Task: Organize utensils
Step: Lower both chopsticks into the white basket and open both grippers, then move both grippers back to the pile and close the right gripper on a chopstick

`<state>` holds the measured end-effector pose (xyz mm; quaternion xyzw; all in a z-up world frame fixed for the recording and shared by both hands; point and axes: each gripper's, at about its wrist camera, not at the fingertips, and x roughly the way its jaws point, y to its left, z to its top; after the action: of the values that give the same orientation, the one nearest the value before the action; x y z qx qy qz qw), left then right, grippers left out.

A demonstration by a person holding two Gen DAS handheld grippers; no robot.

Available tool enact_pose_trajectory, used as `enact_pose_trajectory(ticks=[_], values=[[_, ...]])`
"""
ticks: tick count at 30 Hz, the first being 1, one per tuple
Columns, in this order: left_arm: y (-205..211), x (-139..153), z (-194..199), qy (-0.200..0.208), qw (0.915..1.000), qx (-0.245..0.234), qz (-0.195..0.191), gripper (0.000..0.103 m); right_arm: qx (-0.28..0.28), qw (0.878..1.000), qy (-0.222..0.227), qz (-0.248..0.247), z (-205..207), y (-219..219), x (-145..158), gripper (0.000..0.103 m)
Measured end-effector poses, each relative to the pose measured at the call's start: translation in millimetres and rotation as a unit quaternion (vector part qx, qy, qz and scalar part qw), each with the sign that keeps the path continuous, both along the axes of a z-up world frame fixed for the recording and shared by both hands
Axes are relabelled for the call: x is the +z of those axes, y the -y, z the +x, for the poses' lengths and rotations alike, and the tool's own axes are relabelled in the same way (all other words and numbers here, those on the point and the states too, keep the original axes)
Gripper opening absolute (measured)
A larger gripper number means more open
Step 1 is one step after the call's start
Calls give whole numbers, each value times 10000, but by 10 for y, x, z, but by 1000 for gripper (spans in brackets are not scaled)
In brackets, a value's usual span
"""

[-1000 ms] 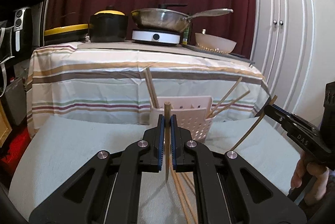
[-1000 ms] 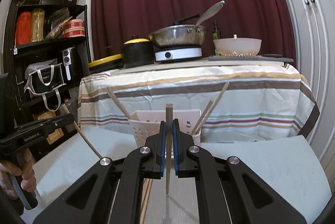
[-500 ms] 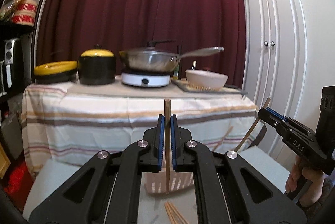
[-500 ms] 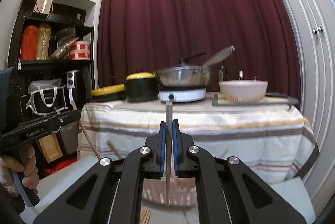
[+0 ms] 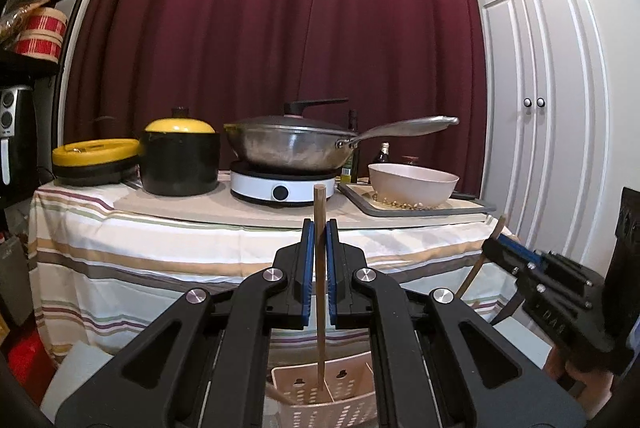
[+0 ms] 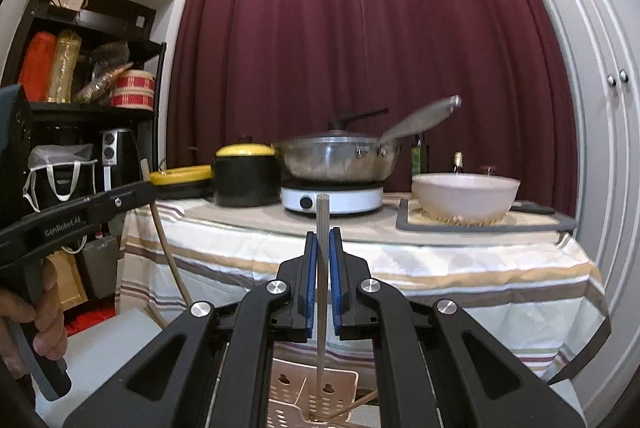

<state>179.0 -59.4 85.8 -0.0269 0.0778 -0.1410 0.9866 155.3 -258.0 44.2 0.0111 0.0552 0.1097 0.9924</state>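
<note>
1. Both grippers lifted since a second ago; the pink utensil basket (image 5: 328,400) now sits low, under the jaws.
2. Left gripper (image 5: 319,260) pinches a brown chopstick (image 5: 320,288); right gripper (image 6: 322,268) pinches a pale chopstick (image 6: 322,292), both upright above the basket.
3. I'd lower straight, tip inside one compartment, then release.
4. Basket already holds leaning sticks.

Black grippers (image 5: 319,252) – blue pads (image 6: 309,280), silver screws
</note>
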Motion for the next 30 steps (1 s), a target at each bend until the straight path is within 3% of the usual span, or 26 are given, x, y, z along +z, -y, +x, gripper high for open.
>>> enact_pose_trajectory(ticks=[11,12,13,15,16,20,30], values=[[60,-596,346,-422,9989,97,172,6,64,9978,-653,-107,315,-86,-525,7],[59,-639,360,-462,9987,122,167,10,74,9974,-709,-89,330,-84,-562,9],[54,-694,374,-553,9983,106,149,13,69,9972,-745,-81,325,-83,-592,16],[48,-751,375,-682,9976,57,77,30,59,9970,-767,-73,282,-79,-616,30],[42,-765,343,-696,9976,41,42,32,44,9973,-733,-70,247,-77,-606,36],[65,-753,124,-583,9982,31,98,51,-51,9984,-528,-216,18,-96,-533,42],[4,-844,-545,-704,9974,-15,179,54,25,9972,-737,-83,-639,-103,-661,43]])
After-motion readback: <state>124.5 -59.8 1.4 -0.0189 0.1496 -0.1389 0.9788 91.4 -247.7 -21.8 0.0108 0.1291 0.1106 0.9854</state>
